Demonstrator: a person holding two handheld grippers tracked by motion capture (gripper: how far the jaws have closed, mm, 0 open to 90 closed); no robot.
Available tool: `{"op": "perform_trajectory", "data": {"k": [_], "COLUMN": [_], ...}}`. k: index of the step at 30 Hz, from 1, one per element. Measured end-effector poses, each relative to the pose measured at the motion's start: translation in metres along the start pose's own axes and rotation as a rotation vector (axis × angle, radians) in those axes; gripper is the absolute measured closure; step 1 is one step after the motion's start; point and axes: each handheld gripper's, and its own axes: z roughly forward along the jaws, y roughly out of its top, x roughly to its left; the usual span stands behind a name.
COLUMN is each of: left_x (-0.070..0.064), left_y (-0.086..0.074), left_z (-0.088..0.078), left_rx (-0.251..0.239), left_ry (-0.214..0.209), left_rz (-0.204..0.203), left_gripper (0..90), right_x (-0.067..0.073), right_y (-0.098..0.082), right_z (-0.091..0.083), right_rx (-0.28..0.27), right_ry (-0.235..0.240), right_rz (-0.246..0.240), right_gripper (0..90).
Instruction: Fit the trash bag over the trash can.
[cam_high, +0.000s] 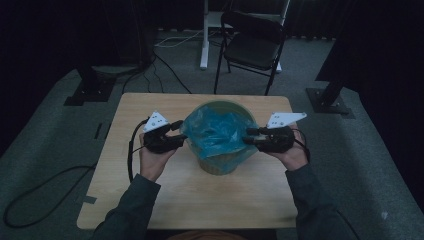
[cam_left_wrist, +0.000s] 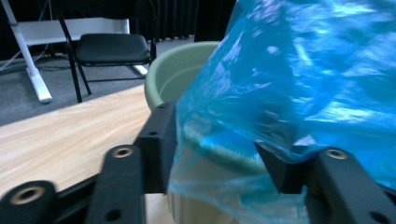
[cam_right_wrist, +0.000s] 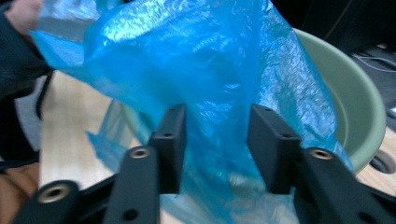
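Lining the round pale-green plastic bin (cam_high: 220, 162) with the thin, crinkled blue plastic bag (cam_high: 216, 132) looks like the work in hand; both sit at the centre of the high view on the light wooden table (cam_high: 125, 175). The film is very light, limp and slippery, so it will likely slide off smooth pads and tear if yanked. I judge the best hold is a bunched fold at the bag's edge, near the bin's rim.

The left gripper (cam_left_wrist: 219, 154), at the bag's left side, has jaws spread wide with film draped between them, not pinched. The right gripper (cam_right_wrist: 215, 149) stands part-open; blue film hangs in the gap, and whether the pads press it I cannot tell.
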Motion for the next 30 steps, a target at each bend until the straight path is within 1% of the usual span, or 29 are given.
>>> {"op": "perform_trajectory", "data": {"k": [2, 3, 4, 5, 6, 7, 8, 11, 12, 13, 14, 15, 18, 20, 24, 26, 27, 28, 30], "left_x": [0.002, 0.003, 0.003, 0.005, 0.005, 0.008, 0.009, 0.015, 0.019, 0.019, 0.02, 0.022, 0.027, 0.03, 0.034, 0.038, 0.043, 0.043, 0.049], "left_y": [0.006, 0.008, 0.008, 0.01, 0.01, 0.013, 0.015, 0.018, 0.019, 0.019, 0.019, 0.019, 0.018, 0.018, 0.019, 0.021, 0.021, 0.021, 0.021], "left_z": [0.003, 0.004, 0.004, 0.006, 0.006, 0.009, 0.01, 0.016, 0.019, 0.019, 0.021, 0.022, 0.025, 0.026, 0.028, 0.031, 0.036, 0.036, 0.043], "left_rx": [-0.01, -0.011, -0.011, -0.009, -0.009, -0.01, -0.006, 0.005, 0.01, 0.01, 0.011, 0.012, 0.016, 0.015, 0.015, 0.024, 0.042, 0.042, 0.057], "left_ry": [0.014, 0.022, 0.022, 0.023, 0.023, 0.025, 0.034, 0.044, 0.053, 0.053, 0.06, 0.067, 0.081, 0.084, 0.098, 0.106, 0.112, 0.112, 0.12], "left_rz": [-0.006, -0.009, -0.009, -0.013, -0.013, -0.016, -0.022, -0.03, -0.04, -0.04, -0.045, -0.049, -0.061, -0.074, -0.086, -0.09, -0.1, -0.1, -0.115], "left_gripper": [60.3, 64.5, 67.9, 67.9, 72.4, 78.8, 78.8, 86.7, 89.7, 89.8, 89.8, 89.8, 89.9, 89.9, 90.0, 90.0, 89.9, 89.9, 89.9], "right_x": [-0.002, -0.004, -0.006, -0.006, -0.006, -0.01, -0.016, -0.028, -0.034, -0.034, -0.04, -0.04, -0.048, -0.05, -0.056, -0.059, -0.065, -0.065, -0.072], "right_y": [0.004, 0.006, 0.007, 0.007, 0.007, 0.009, 0.01, 0.011, 0.011, 0.011, 0.011, 0.011, 0.01, 0.01, 0.01, 0.011, 0.01, 0.01, 0.007], "right_z": [0.001, 0.0, 0.0, 0.0, 0.0, -0.001, -0.001, -0.001, 0.0, 0.0, 0.001, 0.001, 0.004, 0.004, 0.007, 0.008, 0.01, 0.01, 0.013], "right_rx": [-0.007, -0.01, -0.012, -0.012, -0.012, -0.016, -0.018, -0.012, -0.007, -0.007, -0.001, -0.001, 0.004, 0.008, 0.014, 0.018, 0.024, 0.024, 0.033], "right_ry": [-0.013, -0.031, -0.042, -0.042, -0.042, -0.045, -0.06, -0.079, -0.091, -0.091, -0.103, -0.103, -0.118, -0.12, -0.131, -0.142, -0.154, -0.154, -0.166], "right_rz": [0.004, 0.008, 0.018, 0.018, 0.018, 0.033, 0.055, 0.095, 0.116, 0.116, 0.137, 0.137, 0.165, 0.172, 0.187, 0.193, 0.208, 0.208, 0.231], "right_gripper": [82.5, 84.6, 85.7, 85.7, 85.7, 87.0, 87.8, 88.0, 88.0, 88.0, 88.0, 88.0, 88.3, 88.2, 88.6, 88.7, 88.7, 88.7, 88.9]}}
